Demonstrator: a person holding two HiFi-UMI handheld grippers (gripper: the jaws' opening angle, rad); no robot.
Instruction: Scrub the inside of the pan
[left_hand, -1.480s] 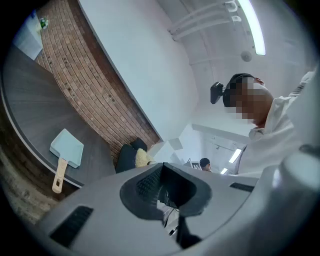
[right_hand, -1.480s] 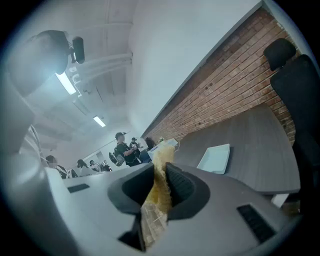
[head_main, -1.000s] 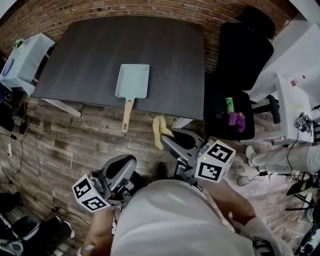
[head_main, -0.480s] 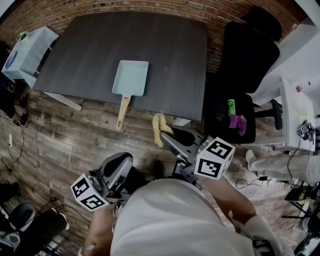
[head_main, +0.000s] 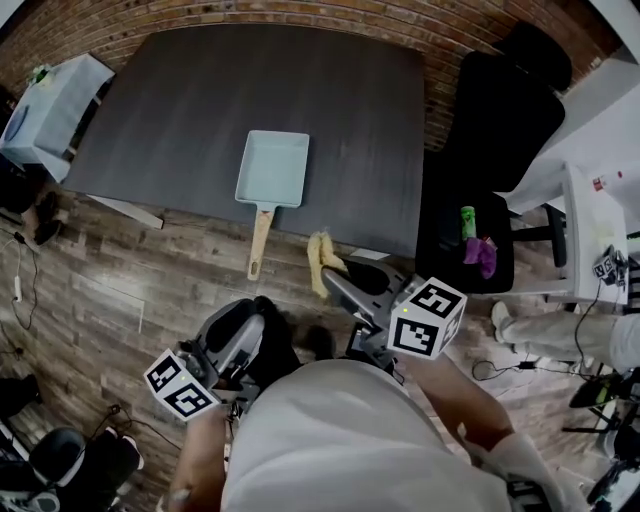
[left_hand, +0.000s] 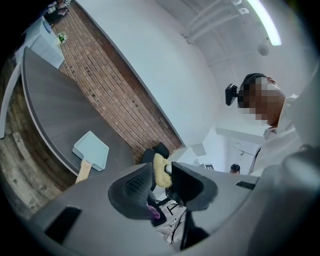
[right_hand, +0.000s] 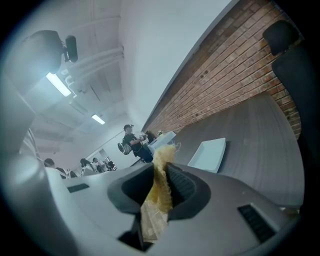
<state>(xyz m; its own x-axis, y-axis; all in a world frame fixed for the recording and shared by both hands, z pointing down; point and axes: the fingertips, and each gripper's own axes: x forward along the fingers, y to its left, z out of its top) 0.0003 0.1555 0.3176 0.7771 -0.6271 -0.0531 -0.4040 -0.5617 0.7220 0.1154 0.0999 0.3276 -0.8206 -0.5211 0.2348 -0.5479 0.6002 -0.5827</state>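
A pale blue rectangular pan (head_main: 272, 168) with a wooden handle (head_main: 259, 243) lies on the dark table (head_main: 180, 110), its handle sticking out over the near edge. My right gripper (head_main: 330, 280) hangs in front of the table edge, shut on a yellow scrubbing cloth (head_main: 320, 262). In the right gripper view the cloth (right_hand: 161, 186) is pinched between the jaws, with the pan (right_hand: 209, 154) far ahead. My left gripper (head_main: 250, 318) is low by my body. Its jaws have just been opening and stand apart with nothing between them (left_hand: 161, 170). The pan (left_hand: 91, 151) lies off to its left.
A black office chair (head_main: 490, 120) stands right of the table, with a green bottle (head_main: 467, 222) and a purple item (head_main: 478, 250) on its seat. A white desk (head_main: 590, 225) is at far right, a white cabinet (head_main: 45, 110) at far left. Brick wall behind. People stand in the distance (right_hand: 131, 142).
The head view has shifted a little, so the table and pan sit slightly lower and further right. Both grippers stay near my body, and the right one still holds the cloth.
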